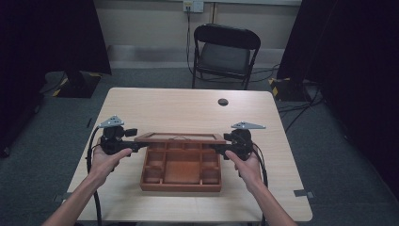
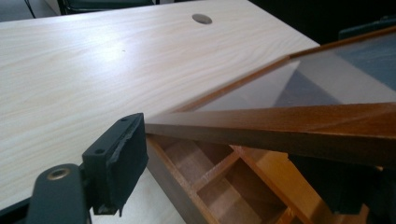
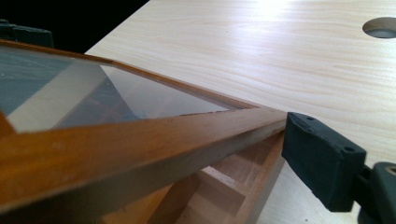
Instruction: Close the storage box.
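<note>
A brown wooden box (image 1: pixel 181 186) with several compartments sits on the table in front of me. Its glass-paned lid (image 1: pixel 181 138) is raised at an angle on the far side. My left gripper (image 1: pixel 136 145) is at the lid's left corner. In the left gripper view one pad (image 2: pixel 122 161) sits at the tip of the lid's rail (image 2: pixel 280 123), the other jaw lies in shadow beneath it, and the jaws stand apart. My right gripper (image 1: pixel 217 147) is at the right corner, one pad (image 3: pixel 322 158) at the rail's tip (image 3: pixel 140 144) and the other jaw hidden.
The light wooden table (image 1: pixel 188 108) has a round cable hole (image 1: pixel 223 101) near its far edge. A black folding chair (image 1: pixel 225 52) stands behind the table, with dark curtains at both sides.
</note>
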Demonstrator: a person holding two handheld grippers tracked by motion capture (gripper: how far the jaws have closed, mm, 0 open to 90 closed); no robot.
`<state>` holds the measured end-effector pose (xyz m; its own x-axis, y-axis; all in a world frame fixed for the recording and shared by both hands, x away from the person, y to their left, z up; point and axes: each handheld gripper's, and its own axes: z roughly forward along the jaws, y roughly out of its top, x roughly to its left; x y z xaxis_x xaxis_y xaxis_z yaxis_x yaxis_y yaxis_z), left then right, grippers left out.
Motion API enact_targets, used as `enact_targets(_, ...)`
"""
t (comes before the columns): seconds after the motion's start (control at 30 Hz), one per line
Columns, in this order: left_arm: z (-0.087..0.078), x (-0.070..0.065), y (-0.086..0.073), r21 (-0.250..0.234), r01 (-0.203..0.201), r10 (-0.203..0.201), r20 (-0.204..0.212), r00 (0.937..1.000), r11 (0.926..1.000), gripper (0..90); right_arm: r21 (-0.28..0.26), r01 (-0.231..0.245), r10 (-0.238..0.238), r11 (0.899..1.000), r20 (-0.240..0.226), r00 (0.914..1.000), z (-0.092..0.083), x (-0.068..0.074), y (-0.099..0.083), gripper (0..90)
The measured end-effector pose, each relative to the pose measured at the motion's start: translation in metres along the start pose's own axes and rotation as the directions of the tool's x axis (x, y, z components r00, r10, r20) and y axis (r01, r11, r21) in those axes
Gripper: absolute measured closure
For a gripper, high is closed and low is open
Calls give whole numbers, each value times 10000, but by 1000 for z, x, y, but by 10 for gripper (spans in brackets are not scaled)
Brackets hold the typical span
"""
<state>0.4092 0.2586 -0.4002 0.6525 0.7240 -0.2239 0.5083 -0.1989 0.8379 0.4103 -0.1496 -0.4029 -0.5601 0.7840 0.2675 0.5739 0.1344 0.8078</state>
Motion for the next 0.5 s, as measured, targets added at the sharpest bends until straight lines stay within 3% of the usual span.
enact_targets(0.07,0,-1,-2,23,-102,102,-39,9999,9999,190,28,24,-24,10000,9,10000,-1,0,-1,216)
enact_targets(0.23,0,-1,-9,-10,121,-121,111,9999,9999,184,186,113,-115,9998,139,9998,-6,-3,-6,220)
enact_targets(0.37,2,-2,-10,36,-19,19,54,10000,10000,172,362,299,-305,9989,161,9994,-13,-9,-8,230)
enact_targets(0.5,6,-5,-12,112,-74,72,124,9999,9999,173,508,188,-208,9985,393,9990,-17,-16,-12,268)
